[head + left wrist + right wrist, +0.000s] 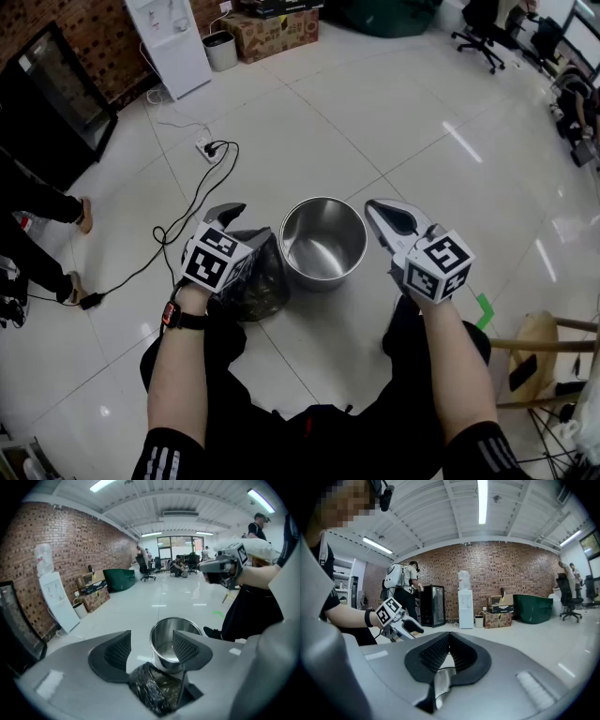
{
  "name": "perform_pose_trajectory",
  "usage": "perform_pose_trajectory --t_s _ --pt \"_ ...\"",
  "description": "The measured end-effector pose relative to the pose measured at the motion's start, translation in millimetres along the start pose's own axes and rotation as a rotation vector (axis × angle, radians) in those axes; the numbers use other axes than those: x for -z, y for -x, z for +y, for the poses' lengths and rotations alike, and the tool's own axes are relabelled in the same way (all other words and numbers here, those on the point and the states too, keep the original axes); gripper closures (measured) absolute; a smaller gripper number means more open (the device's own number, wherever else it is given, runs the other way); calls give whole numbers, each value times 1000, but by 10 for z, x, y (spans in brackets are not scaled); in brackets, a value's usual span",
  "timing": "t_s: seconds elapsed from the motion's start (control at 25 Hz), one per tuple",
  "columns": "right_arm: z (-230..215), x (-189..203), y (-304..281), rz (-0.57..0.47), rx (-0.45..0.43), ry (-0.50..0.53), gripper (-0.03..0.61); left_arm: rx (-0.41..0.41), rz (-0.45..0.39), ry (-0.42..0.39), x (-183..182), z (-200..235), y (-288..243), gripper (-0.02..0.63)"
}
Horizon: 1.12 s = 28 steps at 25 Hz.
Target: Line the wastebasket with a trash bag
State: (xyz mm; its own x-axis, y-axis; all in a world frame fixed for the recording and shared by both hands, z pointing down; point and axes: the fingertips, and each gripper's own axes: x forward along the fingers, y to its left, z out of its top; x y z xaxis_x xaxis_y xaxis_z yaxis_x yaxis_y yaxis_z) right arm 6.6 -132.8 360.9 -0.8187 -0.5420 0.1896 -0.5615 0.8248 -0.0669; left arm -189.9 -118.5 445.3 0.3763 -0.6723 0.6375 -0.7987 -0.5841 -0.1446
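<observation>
A shiny steel wastebasket (323, 241) stands upright on the white floor with nothing in it. A crumpled black trash bag (255, 279) lies on the floor against its left side. My left gripper (239, 221) hovers over the bag, tilted down, jaws open. In the left gripper view the bag (157, 691) shows low between the spread fingers (117, 652), apart from the pads, with the wastebasket (174, 641) just beyond. My right gripper (377, 212) is shut and holds nothing, level beside the wastebasket's right rim. In the right gripper view its jaws (449, 638) meet, and the left gripper (399, 624) shows beyond.
A power strip with a black cable (208, 147) lies on the floor behind the bag. A water dispenser (173, 42), a small bin (221, 52) and a cardboard box (274, 33) stand at the back. A wooden stool (553, 356) is at right, a bystander's foot (82, 216) at left.
</observation>
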Motion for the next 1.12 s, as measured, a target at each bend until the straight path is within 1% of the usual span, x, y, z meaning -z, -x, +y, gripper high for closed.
perform_pose_trajectory --t_s 0.12,0.2,0.28,0.36,0.44,0.6,0.68,0.8,0.92,1.0,1.12 --pt "-27 -16 71 -4 1 0 572 -15 138 58 496 32 -211 327" --pt "-40 -47 85 -9 1 0 572 -26 208 63 737 45 -295 322" --pt "-45 -82 78 -17 -4 1 572 -36 251 46 874 58 -337 321" --pt "-40 -101 80 -24 -9 3 572 -43 276 45 975 83 -381 321" --pt "-5 -113 78 -26 -16 5 572 -38 303 80 1137 126 -452 321" --pt "119 -92 5 -18 -49 1 572 -12 396 144 1645 190 -624 322" --pt "176 -92 -51 -17 -69 2 571 7 422 170 1802 178 -722 321" --pt "251 -68 -132 -5 -89 23 562 27 453 175 1938 84 -889 321" --pt "289 4 -206 17 -92 26 509 44 468 199 2060 -39 -1085 311" --pt "326 42 -246 32 -99 29 494 43 471 236 2150 -77 -1199 297" --pt "386 66 -280 46 -114 42 494 44 456 304 2244 -157 -1378 282"
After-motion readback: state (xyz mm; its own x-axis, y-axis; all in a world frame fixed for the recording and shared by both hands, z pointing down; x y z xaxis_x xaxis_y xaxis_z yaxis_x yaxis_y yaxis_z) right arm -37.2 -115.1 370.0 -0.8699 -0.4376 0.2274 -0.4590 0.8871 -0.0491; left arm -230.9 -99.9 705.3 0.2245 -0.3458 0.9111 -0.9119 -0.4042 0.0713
